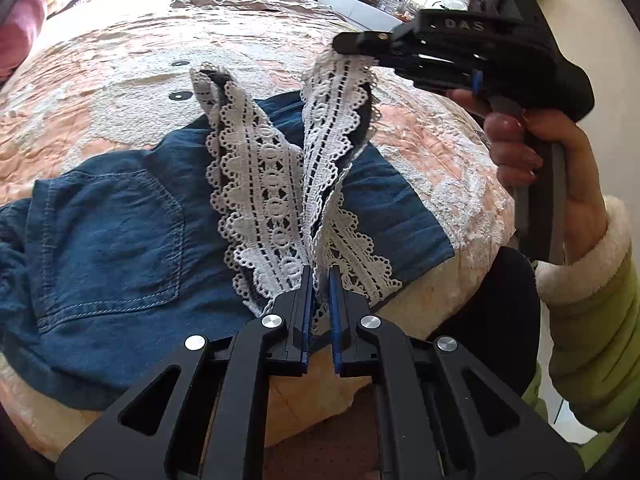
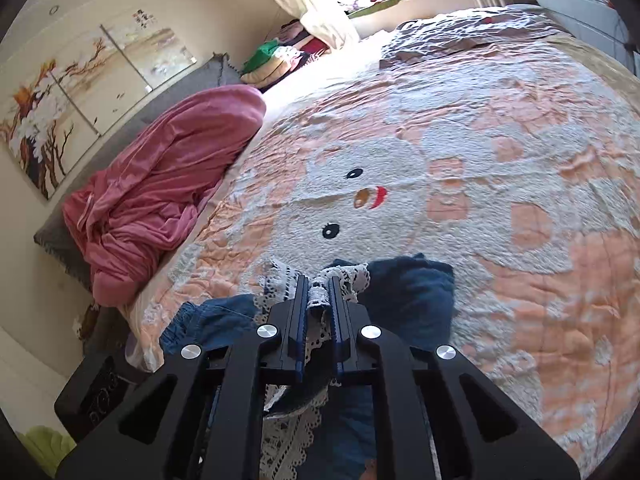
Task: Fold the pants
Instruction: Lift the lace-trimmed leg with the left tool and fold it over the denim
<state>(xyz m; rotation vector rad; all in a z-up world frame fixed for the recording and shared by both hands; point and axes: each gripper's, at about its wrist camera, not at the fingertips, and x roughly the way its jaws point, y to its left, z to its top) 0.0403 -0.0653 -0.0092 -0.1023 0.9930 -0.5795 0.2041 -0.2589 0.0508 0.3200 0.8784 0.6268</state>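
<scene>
- Now, at the far left of the left wrist view, the waist end of the denim pants (image 1: 108,232) is lying flat on the bed (image 1: 100,68), back pocket (image 1: 120,240) facing up; that end is resting free, well apart from both of your tools.
- Moving right, the pants' long axis is running from that waist across to the lace-trimmed hems, and the lace hem (image 1: 260,200) is rising off the bed in two lifted strips.
- Your left hand-held gripper (image 1: 320,276) is pinching the near end of the lace hem, fingers closed on the fabric with only a narrow gap between them.
- Further right and farther across the bed, your right hand-held gripper (image 1: 352,46) is clamping the far end of that lace; the right wrist view shows its fingers (image 2: 304,300) closed on lace and denim.
- So the waist is lying to the left of both tools, and the fold is likely turning on carrying the hems leftward along the long axis.
- Your left tool is sitting nearer the waist, so, as I judge it, the right one is having farther to travel; keep the two level or the hem edge may be landing skewed.
</scene>
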